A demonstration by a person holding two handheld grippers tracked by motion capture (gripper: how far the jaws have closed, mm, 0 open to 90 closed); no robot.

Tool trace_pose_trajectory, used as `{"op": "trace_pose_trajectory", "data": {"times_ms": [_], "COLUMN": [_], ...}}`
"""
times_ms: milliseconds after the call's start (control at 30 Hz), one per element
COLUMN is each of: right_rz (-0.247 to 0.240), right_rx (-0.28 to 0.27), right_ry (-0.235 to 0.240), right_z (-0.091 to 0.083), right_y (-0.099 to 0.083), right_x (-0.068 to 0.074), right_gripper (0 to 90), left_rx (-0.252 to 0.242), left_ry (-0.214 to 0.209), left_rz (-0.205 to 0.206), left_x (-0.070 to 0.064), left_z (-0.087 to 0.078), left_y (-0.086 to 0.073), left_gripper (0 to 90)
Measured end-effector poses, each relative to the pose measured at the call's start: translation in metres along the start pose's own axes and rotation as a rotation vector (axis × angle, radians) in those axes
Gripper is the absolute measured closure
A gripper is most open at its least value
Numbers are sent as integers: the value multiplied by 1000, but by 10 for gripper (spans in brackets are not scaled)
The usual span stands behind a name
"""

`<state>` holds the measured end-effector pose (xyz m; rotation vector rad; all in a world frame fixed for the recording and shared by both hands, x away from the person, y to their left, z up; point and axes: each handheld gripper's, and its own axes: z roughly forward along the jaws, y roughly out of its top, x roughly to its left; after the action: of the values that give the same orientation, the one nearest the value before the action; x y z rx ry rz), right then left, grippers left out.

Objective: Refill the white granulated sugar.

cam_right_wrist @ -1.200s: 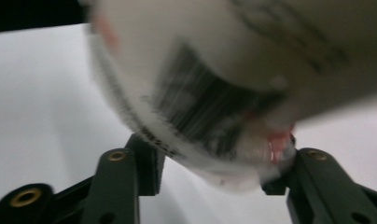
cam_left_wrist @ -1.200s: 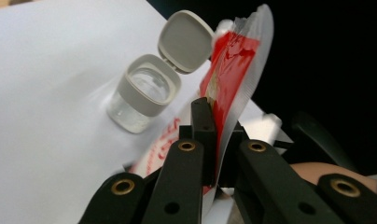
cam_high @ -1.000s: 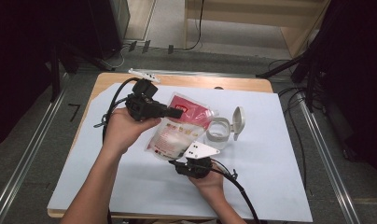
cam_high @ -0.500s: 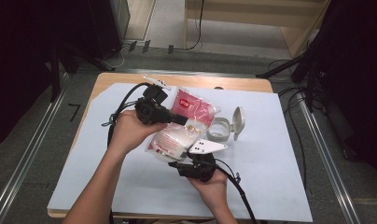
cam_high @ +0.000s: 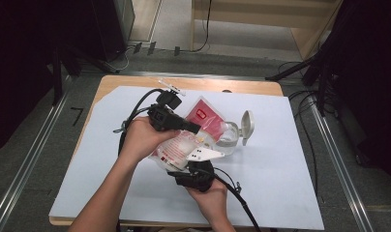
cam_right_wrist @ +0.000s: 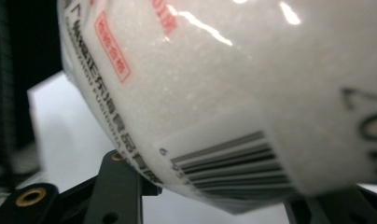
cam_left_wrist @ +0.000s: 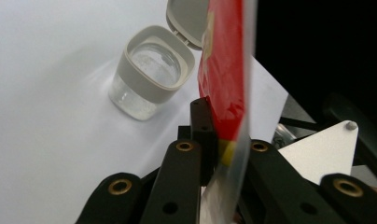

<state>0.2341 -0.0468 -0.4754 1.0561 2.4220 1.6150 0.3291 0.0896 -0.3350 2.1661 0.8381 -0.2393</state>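
A plastic bag of white granules with a red printed top hangs tilted above the table between both grippers. My left gripper is shut on the bag's red top edge, and its jaws pinch the film flat. My right gripper sits under the bag's bulging lower end, with that end filling the space between its jaws. Just right of the bag stands a clear jar with a grey rim, its flip lid open.
A white sheet covers the wooden table. A small white clip-like piece lies at the sheet's back edge. Cables trail from both grippers across the sheet. Metal rails run along both sides of the table.
My left gripper has moved right toward the jar, carrying the bag's red top with it. The right gripper has shifted slightly right beneath the bag.
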Motion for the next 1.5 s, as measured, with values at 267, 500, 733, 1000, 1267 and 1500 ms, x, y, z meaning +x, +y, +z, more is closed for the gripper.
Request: {"op": "trace_pose_trajectory", "data": {"times_ms": [267, 500, 733, 1000, 1267, 1500], "right_rz": [97, 133, 68, 43, 131, 177], "right_rx": [-56, -85, -51, -26, -83, -107], "right_ry": [103, 154, 36, -47, 87, 138], "right_z": [-8, -14, -11, -7, -10, -9], "right_y": [3, 4, 7, 12, 12, 9], "right_x": [-2, -10, -4, 1, -7, -11], "right_gripper": [555, 559, 511, 565, 598, 605], "left_rx": [-27, -18, -1, -10, -56, 5], "left_ry": [17, -7, 16, 40, 36, 48], "left_rz": [88, 68, -49, -62, -4, 18], "left_x": [-3, 2, -1, -6, -8, -10], "left_z": [3, 5, 10, 11, 4, 5], "left_y": [-1, -2, 1, 3, 5, 6], "left_gripper": [826, 804, 881, 858, 685, 684]}}
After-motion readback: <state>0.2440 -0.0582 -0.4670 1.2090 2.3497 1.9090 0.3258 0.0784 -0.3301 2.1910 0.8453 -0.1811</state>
